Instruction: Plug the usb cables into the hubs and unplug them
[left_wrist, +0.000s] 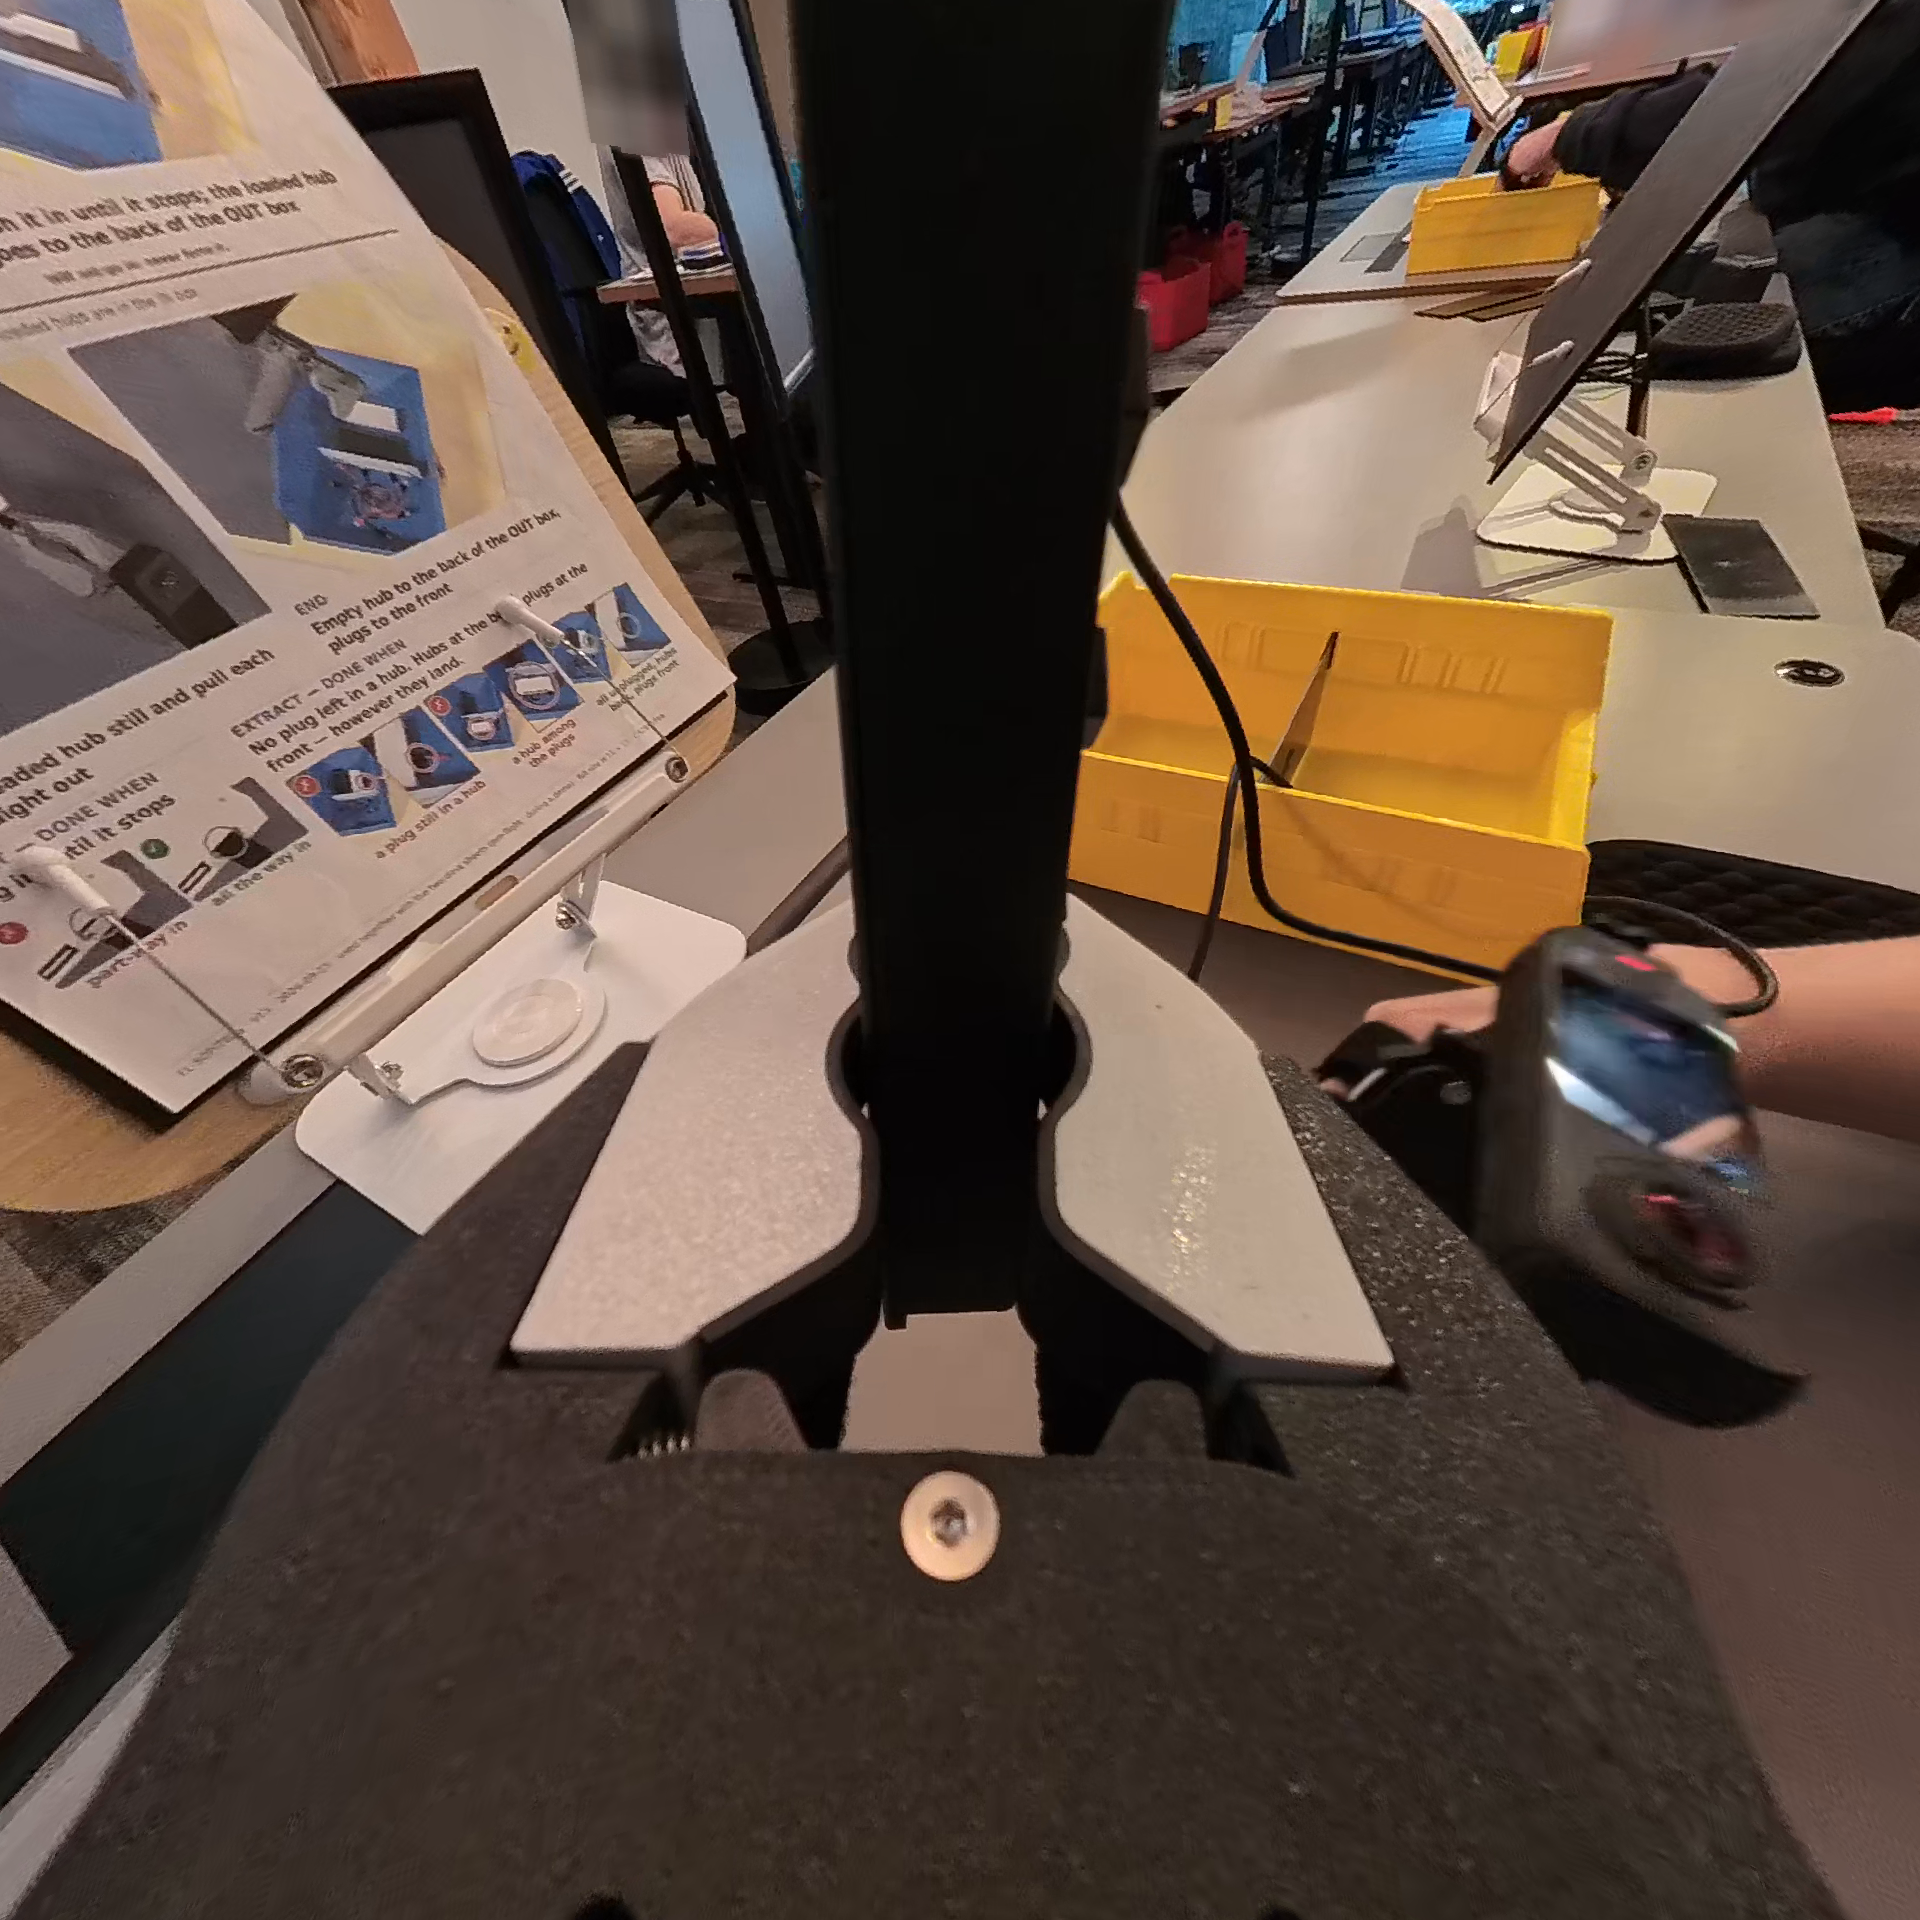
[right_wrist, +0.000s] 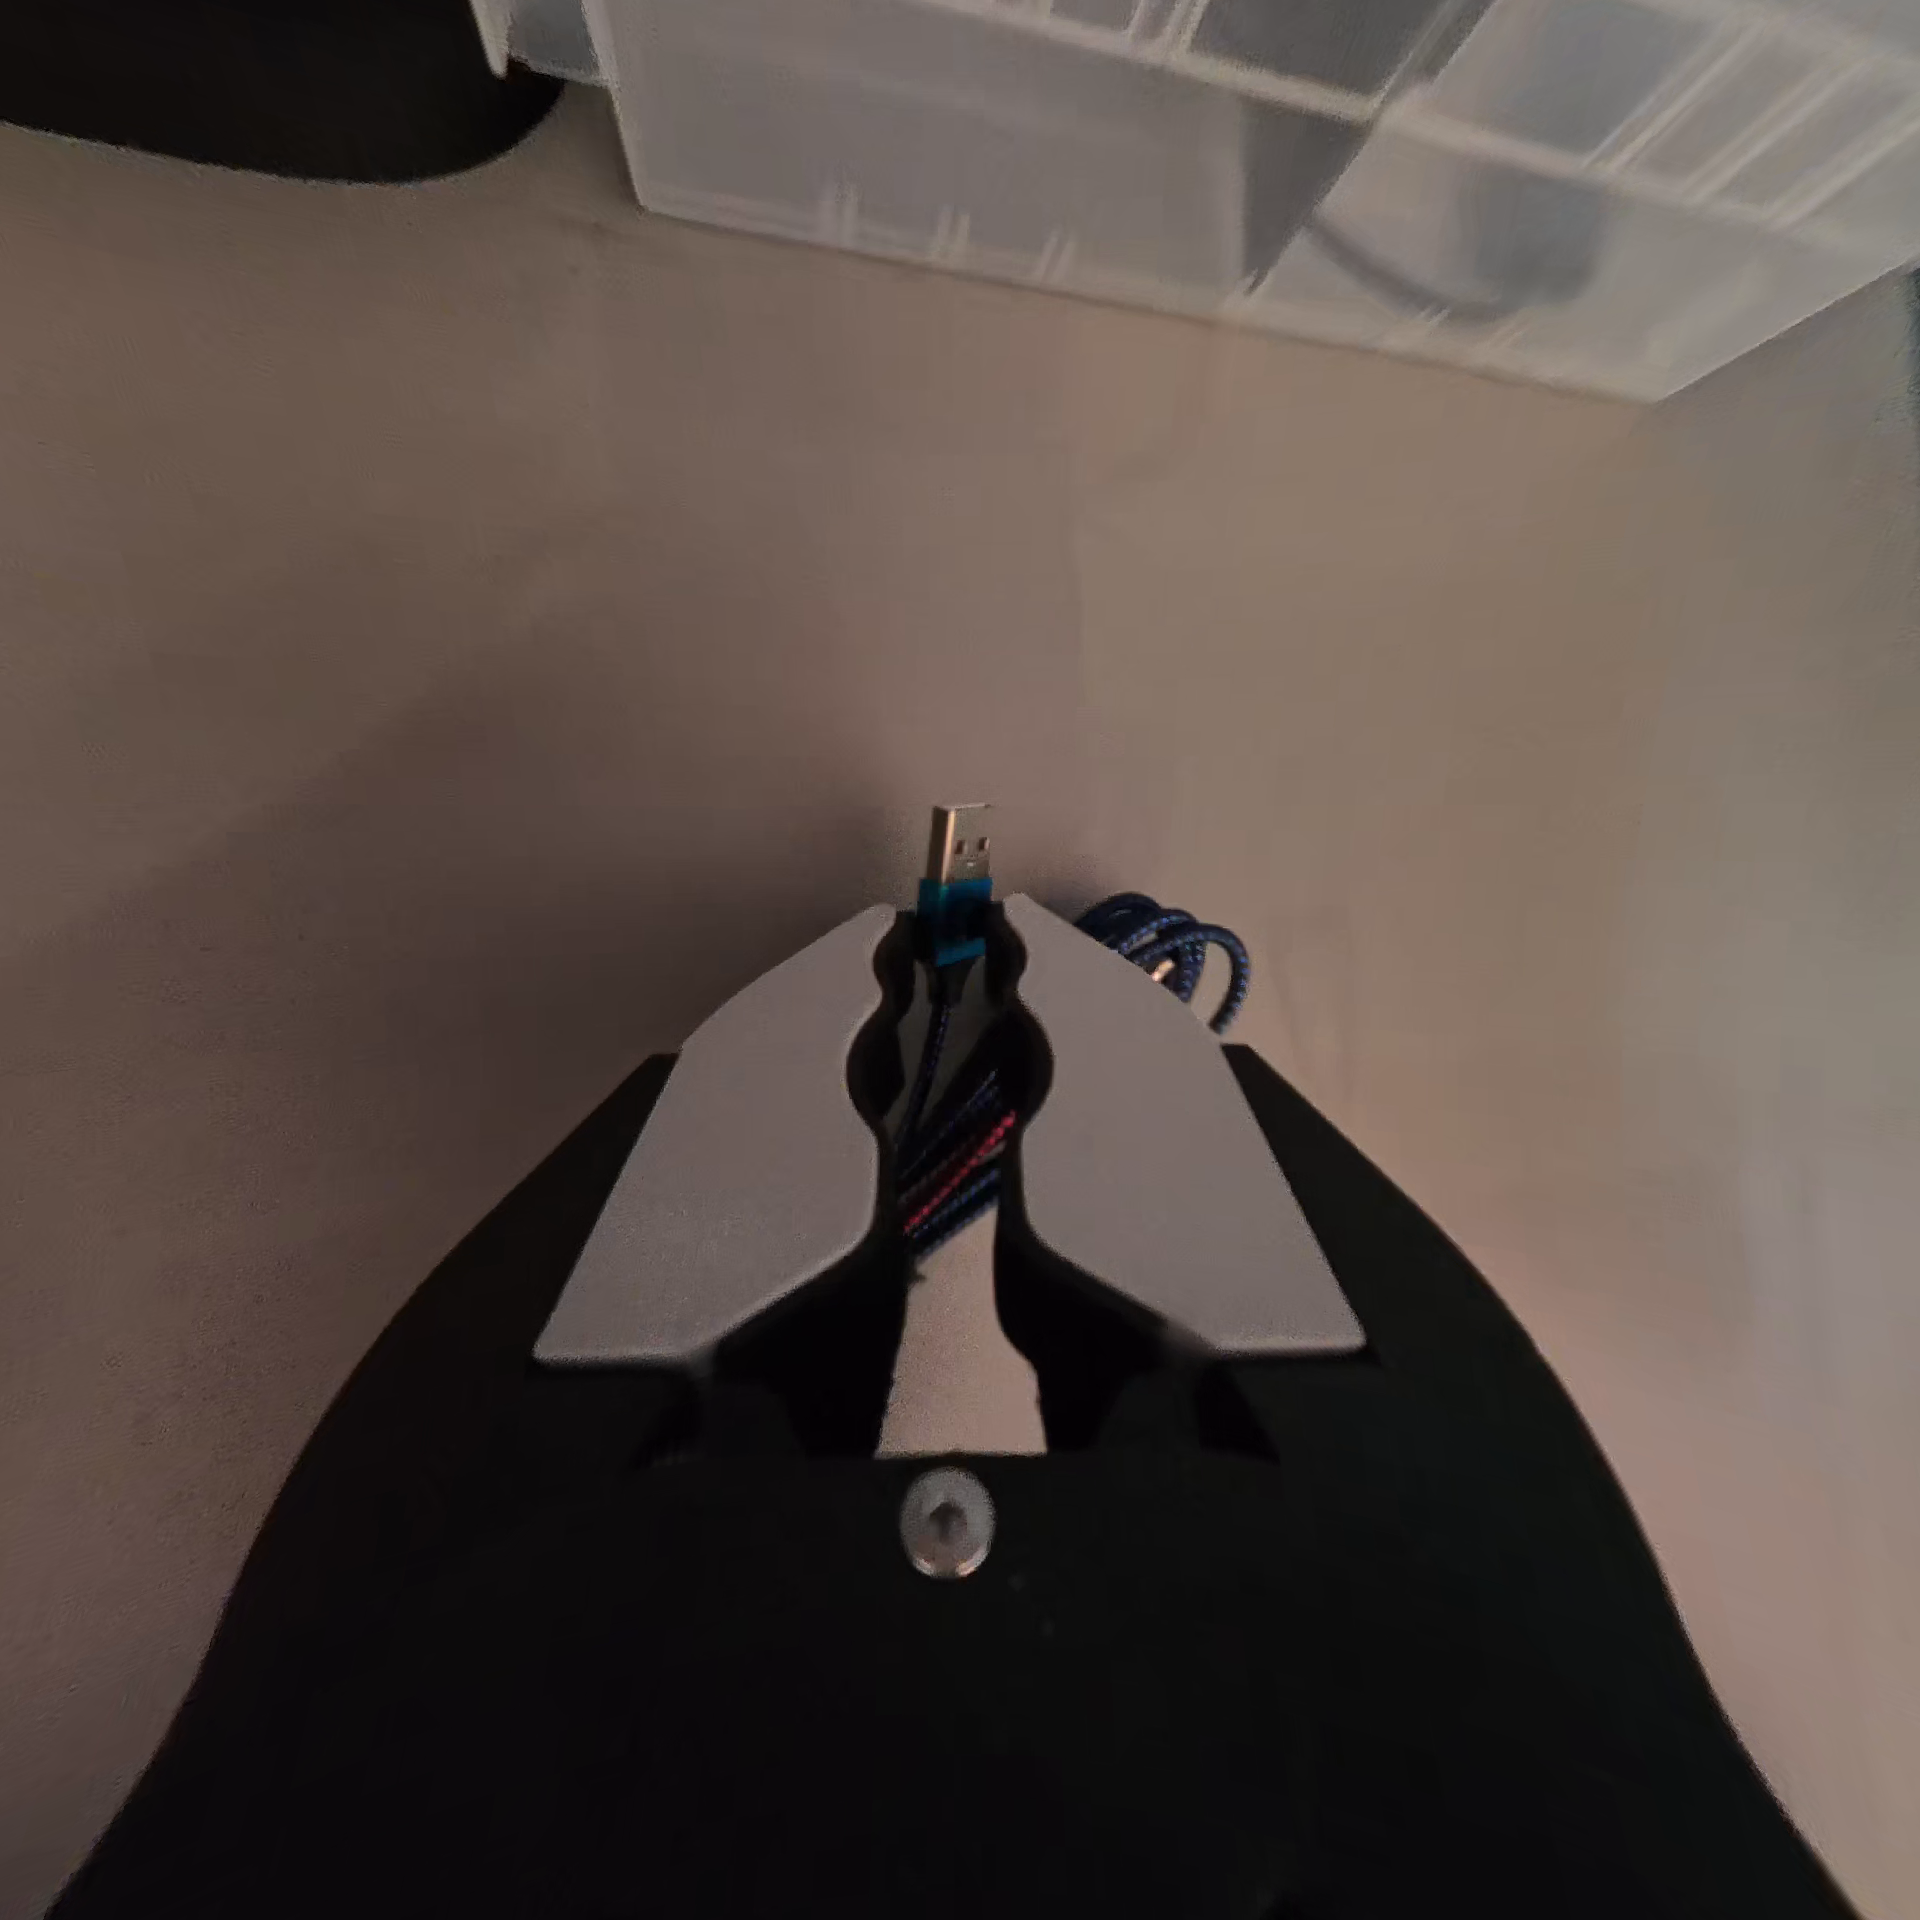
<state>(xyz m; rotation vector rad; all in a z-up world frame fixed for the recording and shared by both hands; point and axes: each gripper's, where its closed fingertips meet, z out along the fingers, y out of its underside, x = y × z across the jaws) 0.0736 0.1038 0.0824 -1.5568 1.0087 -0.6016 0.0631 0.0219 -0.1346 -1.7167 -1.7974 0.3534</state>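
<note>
Two grippers are at work, and each has something clamped. Nearest in the right wrist view, the right gripper (right_wrist: 958, 930) is closed on the blue collar of a USB-A plug (right_wrist: 961, 844), whose metal shell sticks out past the tips. We judge this grip leaves the connector free to enter a port. The braided blue cable (right_wrist: 1169, 951) coils just behind the right finger, with more strands bunched between the jaws. Below it lies a plain beige tabletop (right_wrist: 520, 623), and farther off the edge of a clear plastic organiser (right_wrist: 1143, 156).

In the left wrist view, the left gripper (left_wrist: 958, 966) is closed around a long black bar-shaped hub (left_wrist: 966, 520), held upright along the fingers. We take it to be the hub; its ports do not show from here. To the right we see the other gripper (left_wrist: 1621, 1122), blurred, in a hand. Beyond stand an instruction sheet (left_wrist: 312, 623) on a white stand, a yellow bin (left_wrist: 1340, 842) with a divider, grey tables, and an office room with other people seated.
</note>
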